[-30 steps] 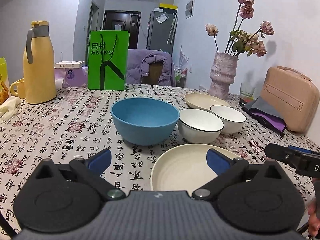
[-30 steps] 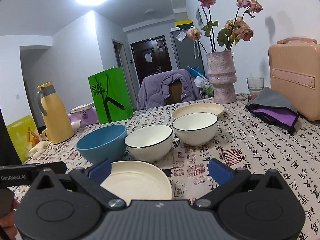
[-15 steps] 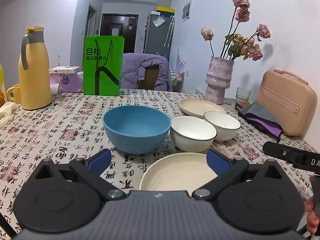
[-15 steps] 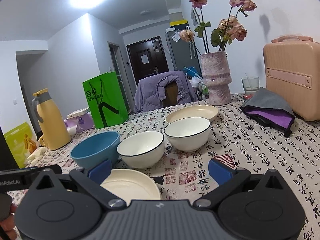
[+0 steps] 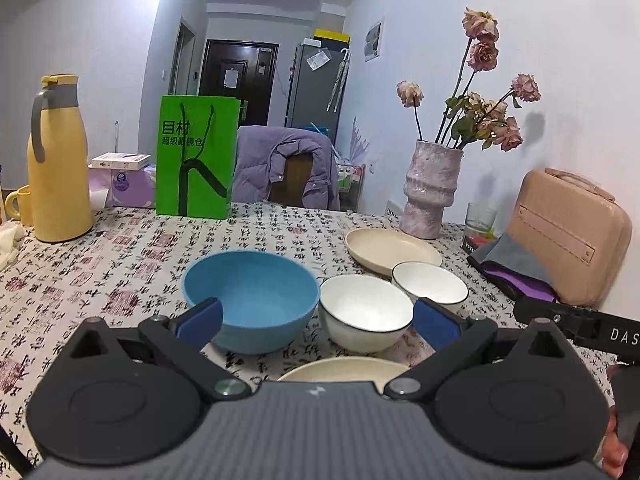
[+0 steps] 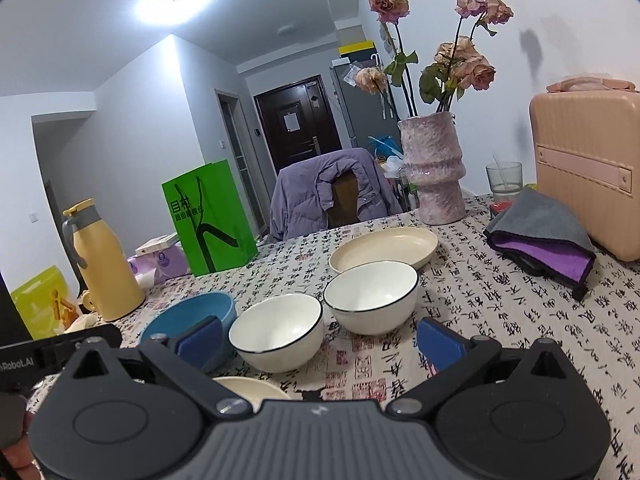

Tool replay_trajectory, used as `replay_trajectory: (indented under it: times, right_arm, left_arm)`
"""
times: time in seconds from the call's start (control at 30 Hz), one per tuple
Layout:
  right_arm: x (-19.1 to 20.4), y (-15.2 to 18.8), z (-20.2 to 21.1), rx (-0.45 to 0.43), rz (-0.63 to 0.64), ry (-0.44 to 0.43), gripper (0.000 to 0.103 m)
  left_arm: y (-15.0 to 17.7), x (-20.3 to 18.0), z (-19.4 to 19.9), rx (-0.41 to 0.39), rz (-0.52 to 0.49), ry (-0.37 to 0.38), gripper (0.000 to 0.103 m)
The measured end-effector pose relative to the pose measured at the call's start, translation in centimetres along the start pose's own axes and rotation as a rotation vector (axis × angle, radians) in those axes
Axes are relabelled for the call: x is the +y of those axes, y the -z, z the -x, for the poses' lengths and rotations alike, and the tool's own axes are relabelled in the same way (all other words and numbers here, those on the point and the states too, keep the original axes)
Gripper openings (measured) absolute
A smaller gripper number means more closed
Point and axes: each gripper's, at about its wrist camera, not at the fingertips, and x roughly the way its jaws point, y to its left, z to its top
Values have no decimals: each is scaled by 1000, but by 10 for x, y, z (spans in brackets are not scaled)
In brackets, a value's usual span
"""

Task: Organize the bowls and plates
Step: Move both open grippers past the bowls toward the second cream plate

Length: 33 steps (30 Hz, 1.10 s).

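Note:
A blue bowl (image 5: 250,294) (image 6: 192,314), two white bowls with dark rims (image 5: 365,312) (image 5: 430,282) (image 6: 276,332) (image 6: 370,296), a far cream plate (image 5: 392,249) (image 6: 384,249) and a near cream plate (image 5: 344,368) (image 6: 248,388) stand on the patterned tablecloth. My left gripper (image 5: 318,320) is open and empty, held above the near plate. My right gripper (image 6: 318,340) is open and empty, facing the white bowls. The near plate is largely hidden behind both gripper bodies.
A yellow jug (image 5: 56,160), green paper bag (image 5: 196,156), vase of dried roses (image 5: 432,188), glass (image 5: 480,218), grey and purple cloth (image 5: 516,268) and pink case (image 5: 568,236) ring the table. A chair with a purple jacket (image 5: 288,172) stands behind.
Both grippers have drawn back and tilted up: the dishes sit lower and farther in both views, and the near plate has slid mostly under the gripper bodies. Jaws stayed open.

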Motion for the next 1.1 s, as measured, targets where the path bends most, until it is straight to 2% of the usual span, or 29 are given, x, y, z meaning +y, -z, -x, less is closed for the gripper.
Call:
replay_trajectory:
  times: [0.3,0.7,1.1]
  right_arm:
    - [-7,-30,-12,0,18,-12,103]
    - [-18,-75,-30,-37,26,-25,103]
    - [-27,-107,-69,-12,47,-22,103]
  left_arm:
    - [-23,-14,-17,13,27,21,103]
    - [-58,-25,-44,7,61,10,103]
    - [-87,-37,-71,-6,65,16,103]
